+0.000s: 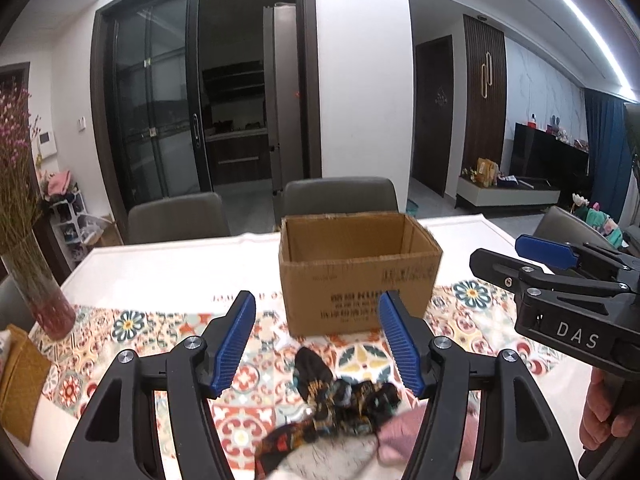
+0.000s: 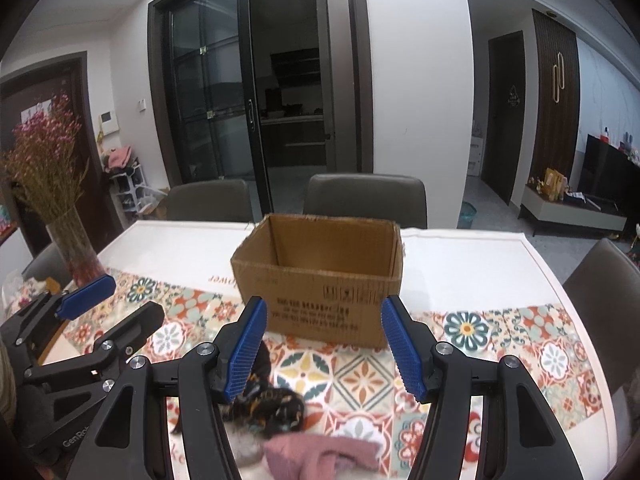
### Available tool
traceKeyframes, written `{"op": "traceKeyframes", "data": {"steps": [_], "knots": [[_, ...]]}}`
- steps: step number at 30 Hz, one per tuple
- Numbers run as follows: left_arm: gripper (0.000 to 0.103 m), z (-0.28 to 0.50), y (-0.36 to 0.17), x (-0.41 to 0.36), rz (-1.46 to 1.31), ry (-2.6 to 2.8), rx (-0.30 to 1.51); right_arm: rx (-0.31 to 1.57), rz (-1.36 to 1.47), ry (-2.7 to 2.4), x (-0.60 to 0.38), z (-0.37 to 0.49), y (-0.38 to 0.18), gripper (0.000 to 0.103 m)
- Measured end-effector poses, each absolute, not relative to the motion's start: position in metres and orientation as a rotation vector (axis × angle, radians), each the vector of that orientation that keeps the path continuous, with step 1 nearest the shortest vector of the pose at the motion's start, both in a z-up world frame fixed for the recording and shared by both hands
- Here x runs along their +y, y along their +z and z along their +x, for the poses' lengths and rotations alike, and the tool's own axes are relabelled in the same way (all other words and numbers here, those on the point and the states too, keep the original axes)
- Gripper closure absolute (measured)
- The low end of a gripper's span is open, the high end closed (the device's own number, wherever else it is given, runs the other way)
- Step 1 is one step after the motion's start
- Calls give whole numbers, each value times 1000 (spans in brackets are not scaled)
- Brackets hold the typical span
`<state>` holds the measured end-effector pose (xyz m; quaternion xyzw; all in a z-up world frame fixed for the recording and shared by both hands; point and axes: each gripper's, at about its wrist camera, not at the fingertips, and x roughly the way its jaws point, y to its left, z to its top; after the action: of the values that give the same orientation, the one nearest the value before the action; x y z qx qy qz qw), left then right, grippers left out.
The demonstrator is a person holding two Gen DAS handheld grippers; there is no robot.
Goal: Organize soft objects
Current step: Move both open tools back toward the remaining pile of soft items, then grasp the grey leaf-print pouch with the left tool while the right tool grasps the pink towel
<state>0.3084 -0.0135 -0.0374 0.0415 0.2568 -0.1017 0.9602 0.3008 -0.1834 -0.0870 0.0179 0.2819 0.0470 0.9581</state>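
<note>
Overhead-forward, both wrist views look across a table [image 2: 460, 256] covered by a patterned floral cloth [image 2: 468, 328] toward an open cardboard box [image 2: 320, 292], upright, flaps gone or folded, its inside empty as far as visible. Left gripper [image 1: 318, 338]: jaws apart, blue pads clear of everything, nothing between them. Right gripper [image 2: 324, 344]: likewise spread, pads touching nothing; in the left view it shows at the right edge, held by a hand [image 1: 604, 412]. Soft items lie in a loose pile on the cloth, nearer the cameras than the box and apart from it: a dark patterned fabric [image 1: 340, 396], crumpled, with a pink cloth [image 2: 320, 456] just beside and partly against it, and something pale and fuzzy at the bottom edge, too blurred to name. Pile sits low between the left gripper's fingers in its view, below the pads. Glass vase [image 2: 76, 248] with dried pink flowers stands at the table's left side. Grey chairs [image 2: 366, 196] behind the table.
</note>
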Motion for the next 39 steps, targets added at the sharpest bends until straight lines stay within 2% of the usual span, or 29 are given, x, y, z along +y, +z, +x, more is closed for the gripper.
{"op": "traceKeyframes", "data": {"steps": [17,39], "knots": [[39,252,-89,-19,159,-216,635,717,12,127,-177,257,-141,42],[39,240,-152,-26,173,-222,807,879,18,145,-177,252,-205,42]]}}
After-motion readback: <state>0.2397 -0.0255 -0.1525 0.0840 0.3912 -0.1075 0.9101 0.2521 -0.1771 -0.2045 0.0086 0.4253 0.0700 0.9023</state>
